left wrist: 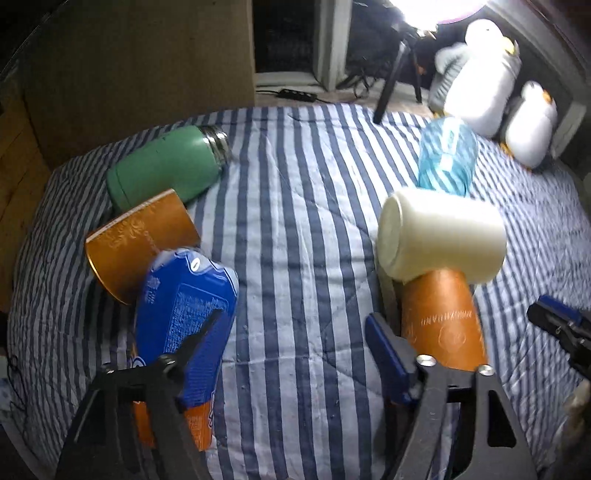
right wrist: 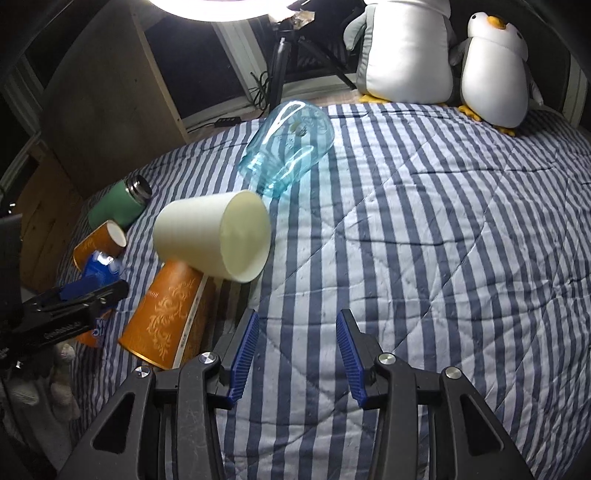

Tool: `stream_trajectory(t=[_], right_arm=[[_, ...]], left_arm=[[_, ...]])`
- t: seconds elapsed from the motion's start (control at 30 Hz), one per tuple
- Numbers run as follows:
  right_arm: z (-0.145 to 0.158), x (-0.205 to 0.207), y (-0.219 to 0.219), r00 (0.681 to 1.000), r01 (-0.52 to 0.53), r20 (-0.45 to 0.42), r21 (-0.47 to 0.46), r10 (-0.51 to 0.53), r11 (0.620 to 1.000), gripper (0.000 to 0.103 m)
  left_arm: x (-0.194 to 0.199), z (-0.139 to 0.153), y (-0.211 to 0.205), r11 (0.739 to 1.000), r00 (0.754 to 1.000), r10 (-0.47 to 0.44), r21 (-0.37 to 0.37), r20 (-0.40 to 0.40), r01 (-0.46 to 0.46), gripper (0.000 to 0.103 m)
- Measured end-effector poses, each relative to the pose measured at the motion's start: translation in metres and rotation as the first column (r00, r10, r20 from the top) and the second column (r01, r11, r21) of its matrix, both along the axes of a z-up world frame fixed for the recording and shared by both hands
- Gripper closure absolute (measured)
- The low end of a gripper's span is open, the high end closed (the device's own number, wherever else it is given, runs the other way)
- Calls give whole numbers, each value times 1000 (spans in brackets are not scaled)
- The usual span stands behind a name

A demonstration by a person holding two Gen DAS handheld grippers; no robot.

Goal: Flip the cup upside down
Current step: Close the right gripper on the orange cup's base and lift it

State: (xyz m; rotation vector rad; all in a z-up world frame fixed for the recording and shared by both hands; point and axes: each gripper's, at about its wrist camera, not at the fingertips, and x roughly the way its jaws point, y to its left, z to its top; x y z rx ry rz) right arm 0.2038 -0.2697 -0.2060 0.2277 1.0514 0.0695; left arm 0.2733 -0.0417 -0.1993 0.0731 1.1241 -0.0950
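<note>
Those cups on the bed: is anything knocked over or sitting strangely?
Yes. The cream cup lies on its side, propped on a fallen orange cup. The blue glass, green flask and another orange cup lie toppled too.

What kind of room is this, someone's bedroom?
Most likely a bedroom: the cups lie on a bed with a striped quilt, two plush penguins sit at its far edge, and a bright ring light stands behind.

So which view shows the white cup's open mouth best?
The right wrist view: the white cup lies on its side with its rim and interior facing the camera. The left wrist view shows only its closed base and side.
</note>
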Motion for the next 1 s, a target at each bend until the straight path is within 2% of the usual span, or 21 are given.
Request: stream_trajectory(t=[0.17,0.27,0.57,0.77,1.0], right_arm=[[-4,2,11,999,-30,-13,-9,30,1000,63],[-3,5,14,999,-42,-15,-15,42,999,63],[-4,15,10,998,-62,-26,-21,61,998,63],[4,15,-5,999,-38,-6,-38,37,999,63],[17,9,-37,1000,16,22,-38,-15,999,63]], left_arm=[[-7,-17,-11,999,997,-54,-2,-50,54,39],[-12,-22,-15,996,994,-76,-59,-78,71,40],[-32,-36,-51,979,983,-152,-151,-107,135,40],[-36,-34,-87,962,975,-201,-204,-90,179,40],[-38,-33,-139,937,955,-283,-237,-87,256,40]])
